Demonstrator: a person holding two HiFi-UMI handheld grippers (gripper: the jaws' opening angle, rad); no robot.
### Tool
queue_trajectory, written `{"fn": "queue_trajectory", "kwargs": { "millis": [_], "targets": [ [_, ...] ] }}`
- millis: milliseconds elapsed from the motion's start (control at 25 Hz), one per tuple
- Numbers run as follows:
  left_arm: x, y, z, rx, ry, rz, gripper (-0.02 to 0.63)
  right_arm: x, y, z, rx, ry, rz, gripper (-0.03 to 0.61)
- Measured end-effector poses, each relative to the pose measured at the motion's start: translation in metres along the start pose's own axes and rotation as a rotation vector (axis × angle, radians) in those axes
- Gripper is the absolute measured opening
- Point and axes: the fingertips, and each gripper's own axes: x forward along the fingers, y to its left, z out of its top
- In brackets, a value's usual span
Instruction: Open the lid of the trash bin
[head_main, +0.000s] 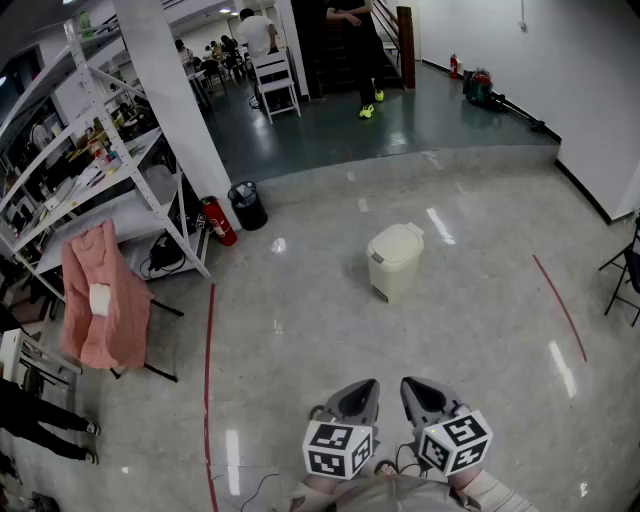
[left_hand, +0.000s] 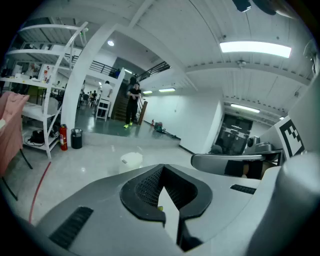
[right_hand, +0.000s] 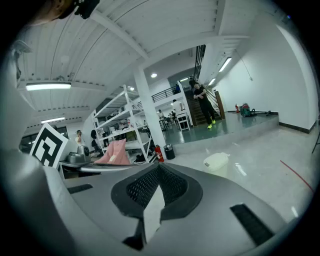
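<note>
A cream trash bin with its lid down stands alone on the pale floor, well ahead of me. It shows small in the left gripper view and in the right gripper view. My left gripper and right gripper are held side by side close to my body at the bottom of the head view, far short of the bin. Both point toward it. The left gripper has its jaws closed tip to tip with nothing between them, and so does the right gripper.
A white pillar and a metal shelf rack stand at the left, with a red fire extinguisher and a small black bin beside them. A pink garment hangs over a chair. A person stands far back.
</note>
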Motion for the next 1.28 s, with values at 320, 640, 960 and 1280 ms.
{"fn": "queue_trajectory", "kwargs": {
  "millis": [320, 640, 960, 1280],
  "targets": [
    [-0.026, -0.040, -0.020, 0.004, 0.012, -0.002, 0.003, -0.043, 0.004, -0.002, -0.023, -0.023, -0.007, 0.003],
    [-0.038, -0.041, -0.018, 0.005, 0.006, 0.029, 0.003, -0.055, 0.010, -0.007, -0.019, -0.024, 0.006, 0.003],
    [-0.037, -0.038, -0.018, 0.016, 0.024, 0.020, 0.003, -0.050, 0.009, -0.001, 0.045, -0.045, 0.012, 0.003],
    [-0.007, -0.015, -0.006, 0.025, 0.039, -0.011, 0.003, -0.021, -0.008, 0.008, 0.055, -0.049, -0.015, 0.003]
  ]
}}
